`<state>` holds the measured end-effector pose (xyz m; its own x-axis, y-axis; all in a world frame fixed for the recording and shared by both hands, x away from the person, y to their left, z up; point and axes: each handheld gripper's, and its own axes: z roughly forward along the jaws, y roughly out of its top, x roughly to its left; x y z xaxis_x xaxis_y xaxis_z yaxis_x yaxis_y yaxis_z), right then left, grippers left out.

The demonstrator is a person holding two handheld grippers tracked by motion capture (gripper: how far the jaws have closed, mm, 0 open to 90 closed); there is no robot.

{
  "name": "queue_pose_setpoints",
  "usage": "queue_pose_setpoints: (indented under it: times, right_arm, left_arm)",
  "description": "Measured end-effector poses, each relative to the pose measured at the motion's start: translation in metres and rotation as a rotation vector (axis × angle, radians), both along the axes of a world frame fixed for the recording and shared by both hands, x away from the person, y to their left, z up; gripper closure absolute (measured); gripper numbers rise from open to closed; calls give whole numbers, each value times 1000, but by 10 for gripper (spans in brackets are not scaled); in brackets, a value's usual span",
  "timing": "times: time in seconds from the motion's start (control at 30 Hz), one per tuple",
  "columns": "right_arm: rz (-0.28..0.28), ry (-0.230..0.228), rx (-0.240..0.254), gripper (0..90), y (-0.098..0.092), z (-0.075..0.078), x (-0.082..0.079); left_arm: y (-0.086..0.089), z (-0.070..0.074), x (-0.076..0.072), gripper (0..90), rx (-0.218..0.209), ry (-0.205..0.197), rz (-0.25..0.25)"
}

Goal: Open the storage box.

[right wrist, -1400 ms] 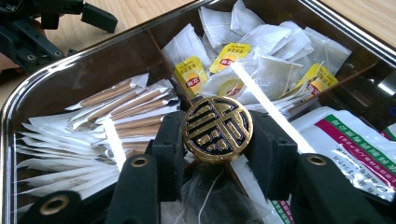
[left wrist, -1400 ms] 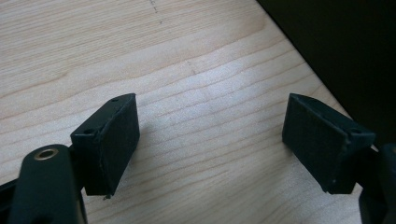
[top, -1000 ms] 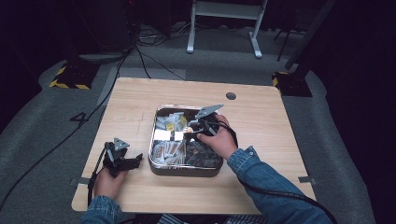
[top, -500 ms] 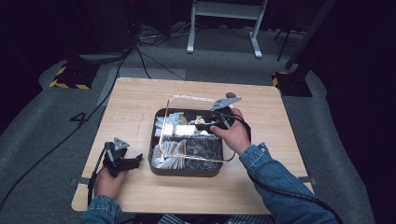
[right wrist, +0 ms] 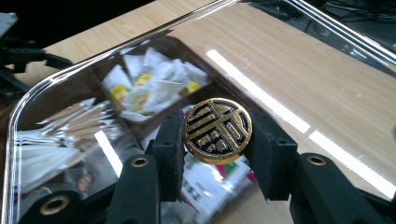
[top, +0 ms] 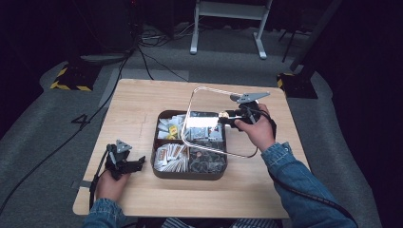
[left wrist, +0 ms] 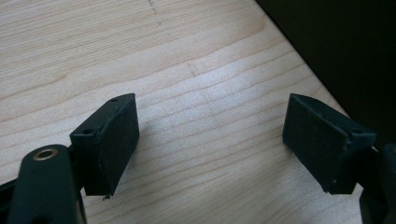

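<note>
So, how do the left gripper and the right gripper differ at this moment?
The left gripper rests low on the light wooden table, while the right gripper is raised above the dark compartment tray. The left gripper's jaws stand open with nothing between them; the right gripper's jaws clamp the round gold and dark knob of the clear lid. Both have black jaws.

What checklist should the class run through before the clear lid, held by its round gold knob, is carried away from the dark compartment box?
1. Right claw shut on round gold knob: ok.
2. Clear plastic lid lifted off dark compartment box: ok.
3. Lid level: not ok, tilted.
4. Left claw open, empty, over the light wooden table: ok.
5. Sachets inside their compartments: ok.
6. Set-down spot chosen: cannot tell.
</note>
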<state>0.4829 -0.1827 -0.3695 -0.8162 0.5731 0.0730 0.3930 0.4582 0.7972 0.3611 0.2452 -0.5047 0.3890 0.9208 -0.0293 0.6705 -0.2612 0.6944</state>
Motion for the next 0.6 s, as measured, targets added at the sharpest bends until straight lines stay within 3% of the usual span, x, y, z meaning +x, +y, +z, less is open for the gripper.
queue_pose_setpoints:
  times: [0.23, 0.6]
  right_arm:
    - [-72, 14, 22, 589, -34, 4, 10]
    - [-137, 38, 3, 589, -66, -3, 15]
  left_arm:
    - [0, 0, 0, 191, 2, -2, -1]
    - [0, 0, 0, 191, 4, -3, -1]
